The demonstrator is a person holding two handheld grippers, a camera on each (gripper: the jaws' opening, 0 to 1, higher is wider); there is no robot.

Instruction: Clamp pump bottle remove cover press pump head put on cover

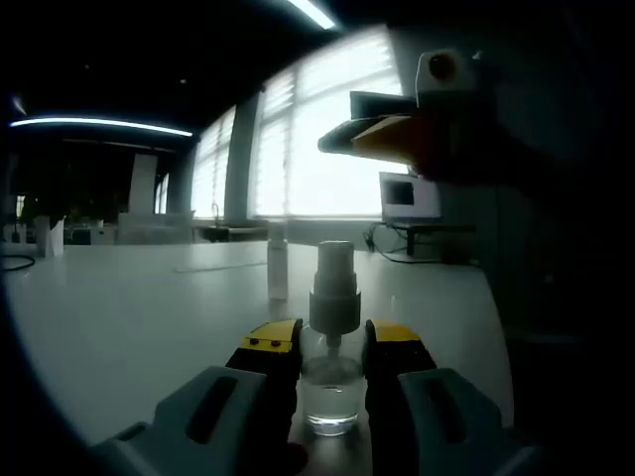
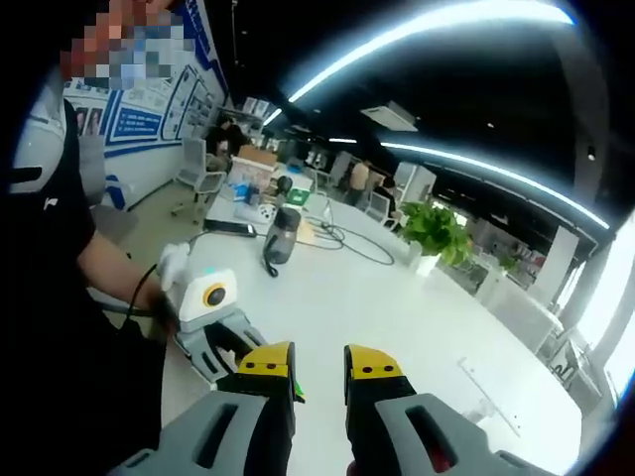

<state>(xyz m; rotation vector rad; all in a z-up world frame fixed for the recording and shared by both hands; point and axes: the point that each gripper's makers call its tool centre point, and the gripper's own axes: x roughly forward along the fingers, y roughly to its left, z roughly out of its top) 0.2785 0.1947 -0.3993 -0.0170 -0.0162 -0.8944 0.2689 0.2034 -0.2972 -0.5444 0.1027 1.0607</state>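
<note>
A clear pump bottle [image 1: 332, 392] with a white pump head [image 1: 333, 288] stands on the white table [image 1: 149, 307], and my left gripper [image 1: 332, 342] is shut on its body just below the collar. Its slim translucent cover [image 1: 278, 263] stands upright on the table behind the bottle, slightly to the left. The right gripper [image 1: 392, 134] hovers high above and to the right of the pump head. In the right gripper view, my right gripper [image 2: 319, 365] is open with nothing between its yellow-tipped fingers, and the left gripper [image 2: 220, 332] sits below left in a gloved hand.
A person in dark clothes stands at the left [image 2: 50, 248]. A dark cylinder [image 2: 281, 236], cables and a potted plant [image 2: 434, 230] sit farther along the table [image 2: 397, 307]. A monitor [image 1: 409, 195] stands by the bright windows.
</note>
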